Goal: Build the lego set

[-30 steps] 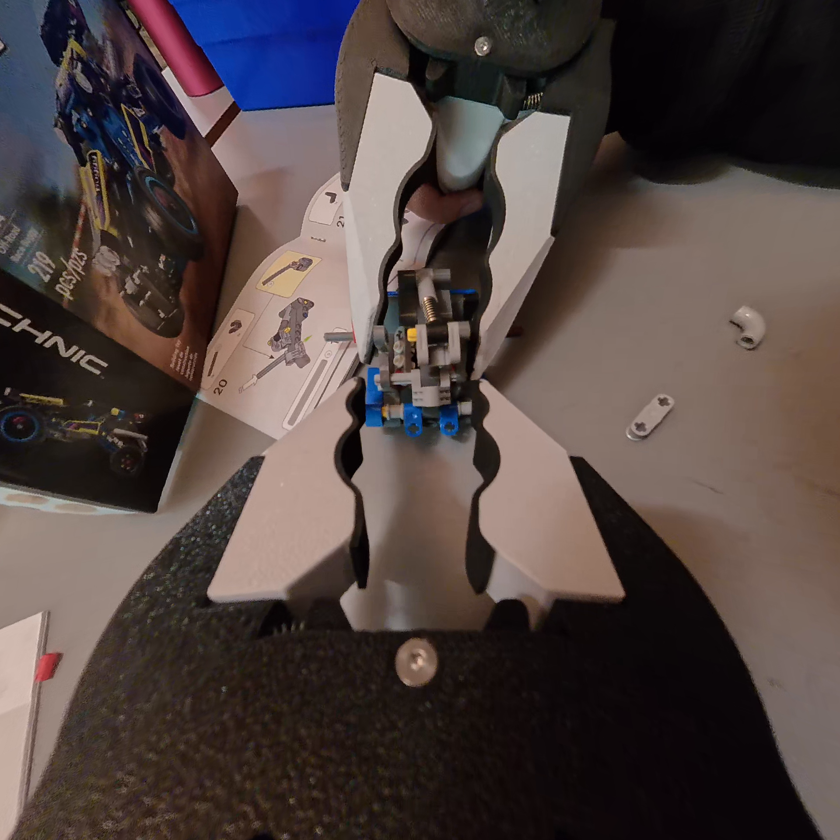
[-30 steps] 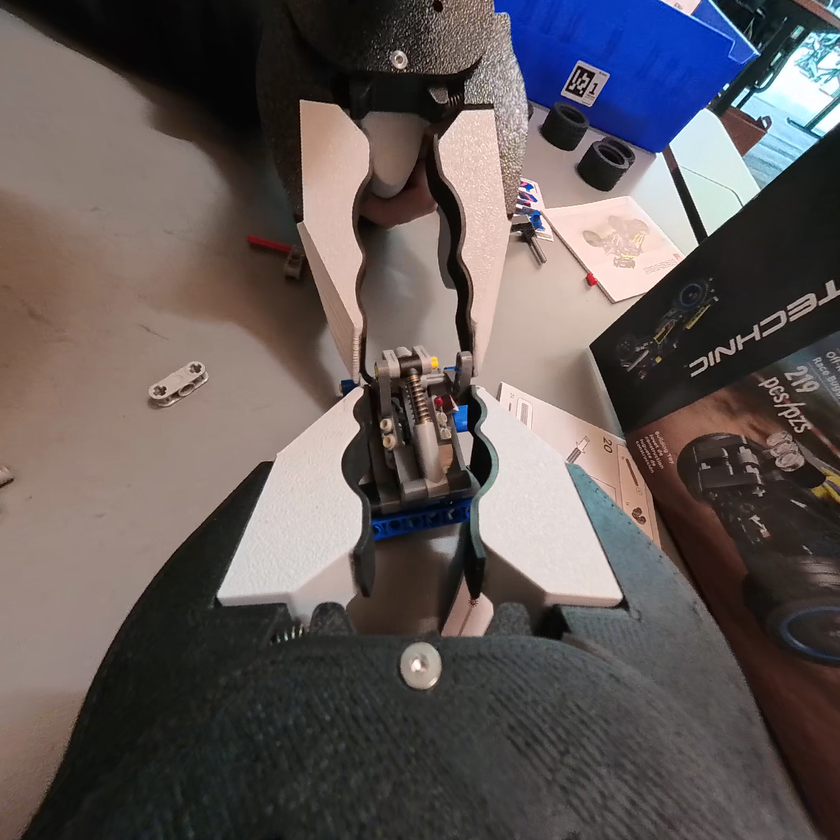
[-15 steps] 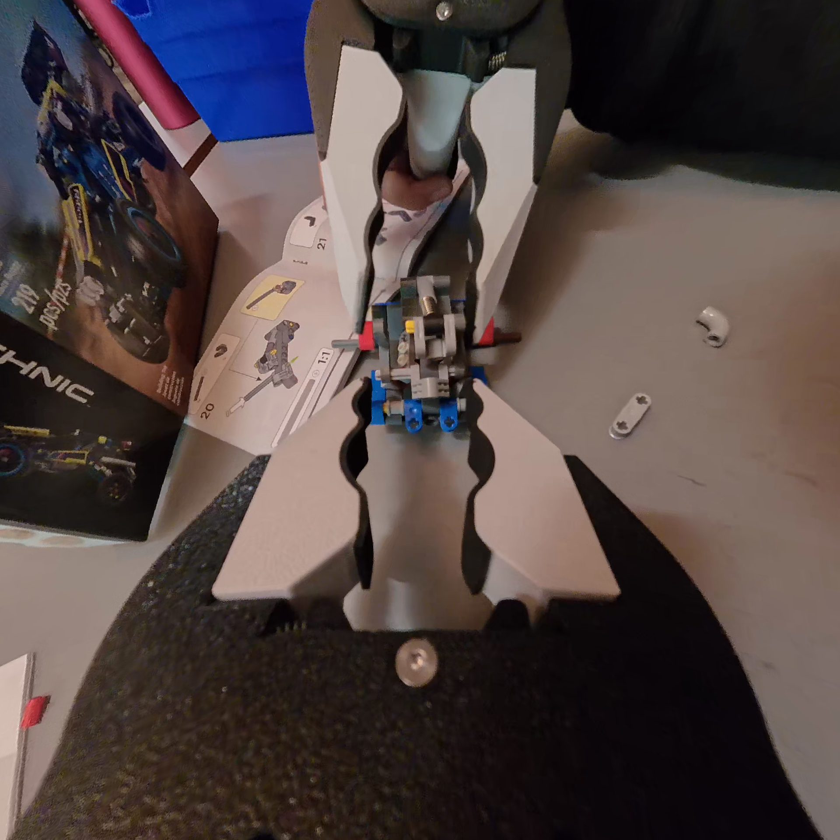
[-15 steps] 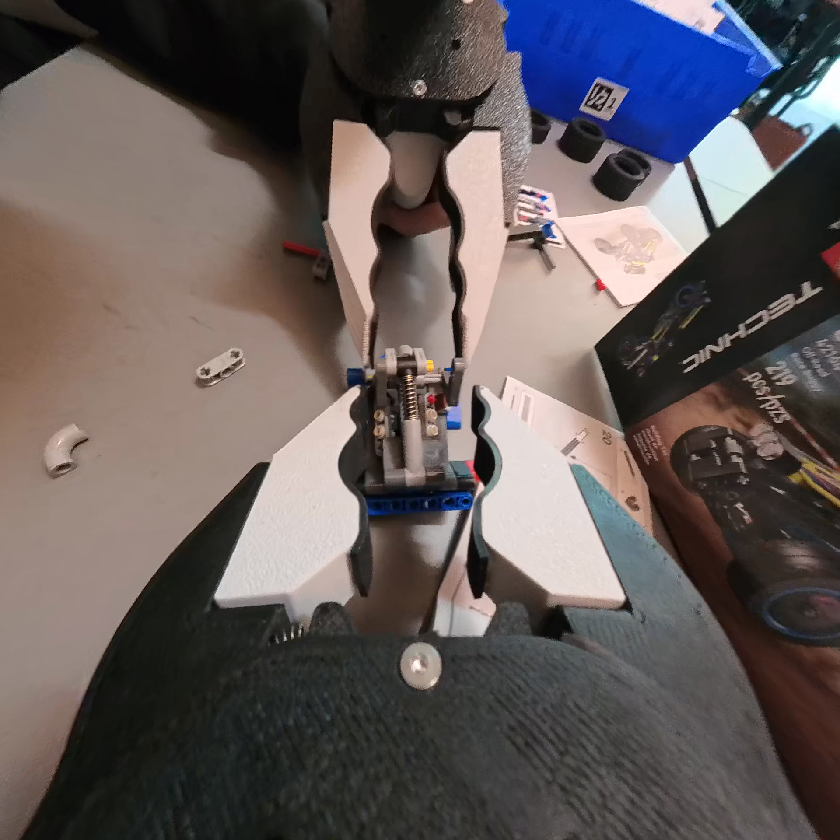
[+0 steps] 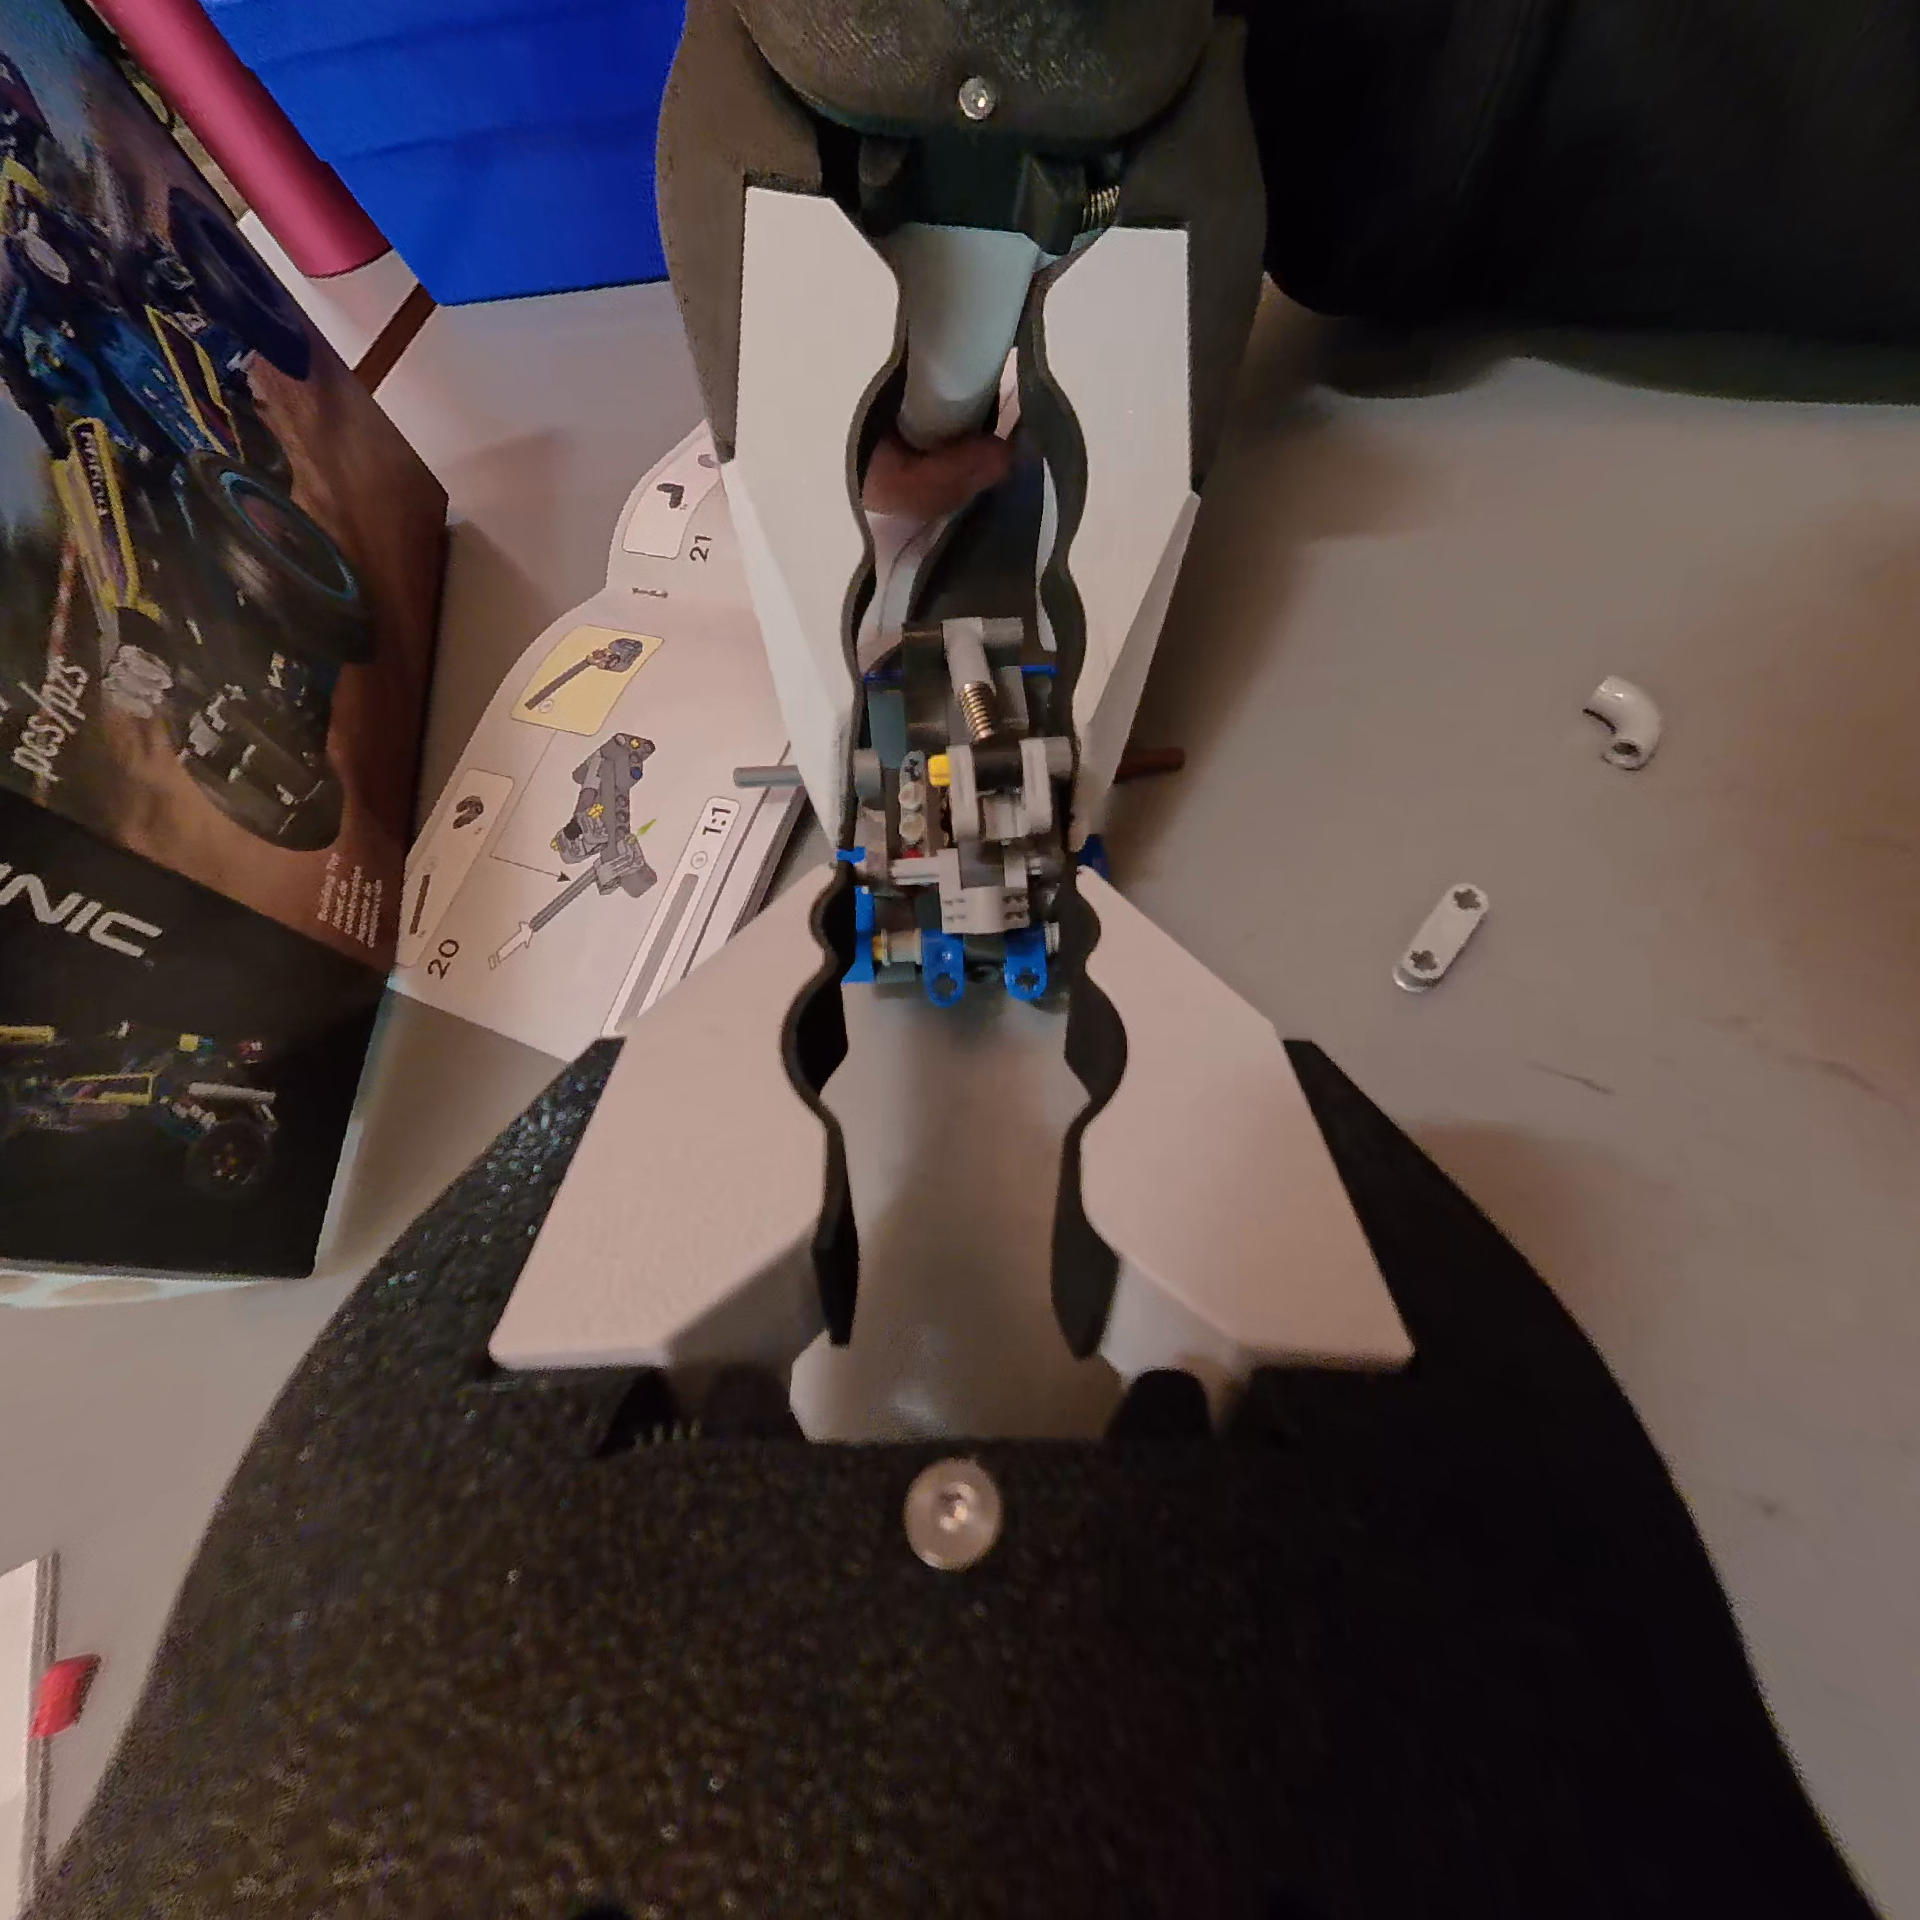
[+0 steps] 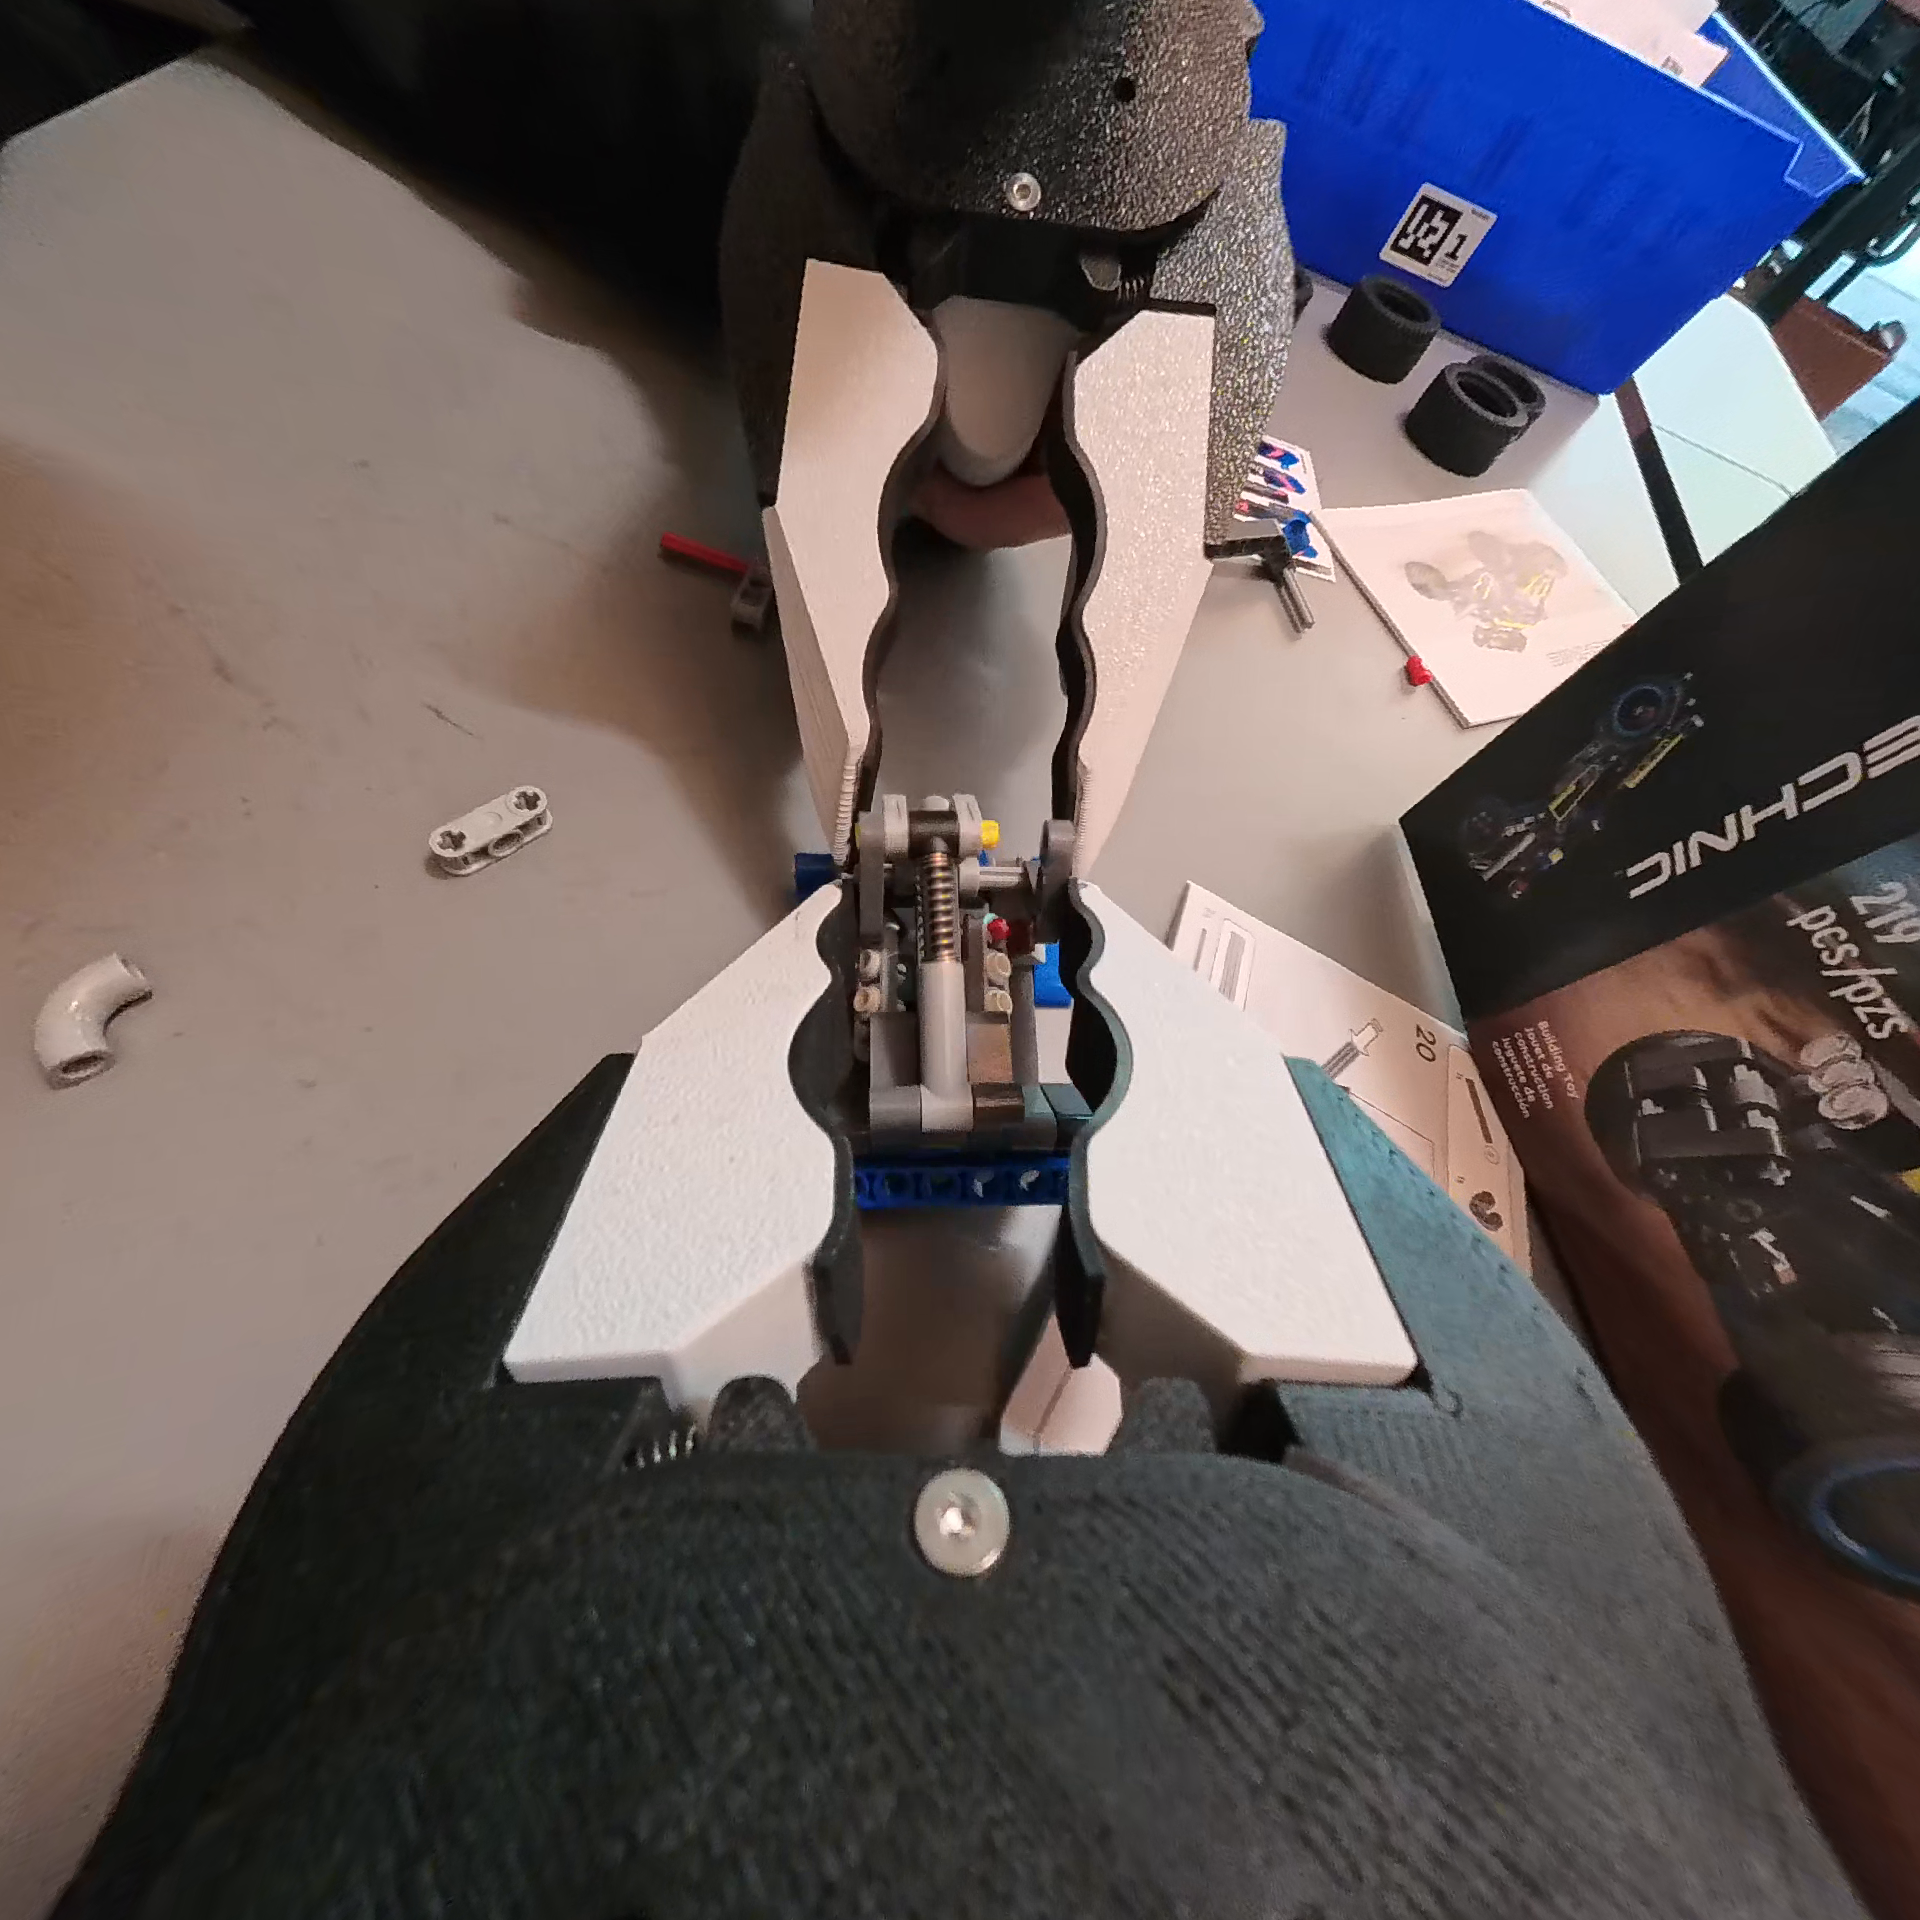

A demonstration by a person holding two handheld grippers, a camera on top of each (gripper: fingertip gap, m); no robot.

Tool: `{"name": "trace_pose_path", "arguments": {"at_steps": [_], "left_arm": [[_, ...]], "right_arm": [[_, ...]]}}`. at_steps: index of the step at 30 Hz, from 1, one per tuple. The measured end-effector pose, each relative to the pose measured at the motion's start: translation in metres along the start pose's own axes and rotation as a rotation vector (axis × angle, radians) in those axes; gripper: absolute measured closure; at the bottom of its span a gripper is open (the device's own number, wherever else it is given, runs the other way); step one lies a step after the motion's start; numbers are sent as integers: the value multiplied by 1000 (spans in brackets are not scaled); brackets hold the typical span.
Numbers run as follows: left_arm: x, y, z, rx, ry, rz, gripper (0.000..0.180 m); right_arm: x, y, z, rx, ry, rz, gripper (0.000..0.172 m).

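Two grippers, left gripper [image 5: 951, 925] and right gripper [image 6: 961, 914], each with two white fingers [image 5: 727, 1091], meeting nose to nose. One brick assembly [image 6: 951, 997] in grey and blue with one coil spring [image 6: 938, 894]. One flat grey two-hole link [image 6: 490, 831]. One white elbow piece [image 6: 85, 1013]. One red axle [image 6: 701, 549] with one grey connector [image 6: 750, 603]. Three black tyres [image 6: 1470, 416]. One blue bin [image 6: 1507, 135]. One product box [image 6: 1714, 935]. One open instruction booklet [image 5: 613, 790], one closed booklet [image 6: 1475, 597], one sticker sheet [image 6: 1278, 509]. One grey counter [image 6: 260, 623].
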State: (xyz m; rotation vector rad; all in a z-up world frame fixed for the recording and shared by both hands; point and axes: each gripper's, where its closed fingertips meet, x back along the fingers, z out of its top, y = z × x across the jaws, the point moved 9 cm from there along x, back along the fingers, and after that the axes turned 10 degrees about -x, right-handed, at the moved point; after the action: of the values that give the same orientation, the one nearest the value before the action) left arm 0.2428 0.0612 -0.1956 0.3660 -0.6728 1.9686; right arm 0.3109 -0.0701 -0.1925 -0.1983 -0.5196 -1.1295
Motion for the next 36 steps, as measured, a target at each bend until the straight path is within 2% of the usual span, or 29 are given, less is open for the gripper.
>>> {"name": "trace_pose_path", "arguments": {"at_steps": [36], "left_arm": [[-1,2,-1,-103,-24,56,150]], "right_arm": [[-1,-4,-2,33,7,-48,142]]}}
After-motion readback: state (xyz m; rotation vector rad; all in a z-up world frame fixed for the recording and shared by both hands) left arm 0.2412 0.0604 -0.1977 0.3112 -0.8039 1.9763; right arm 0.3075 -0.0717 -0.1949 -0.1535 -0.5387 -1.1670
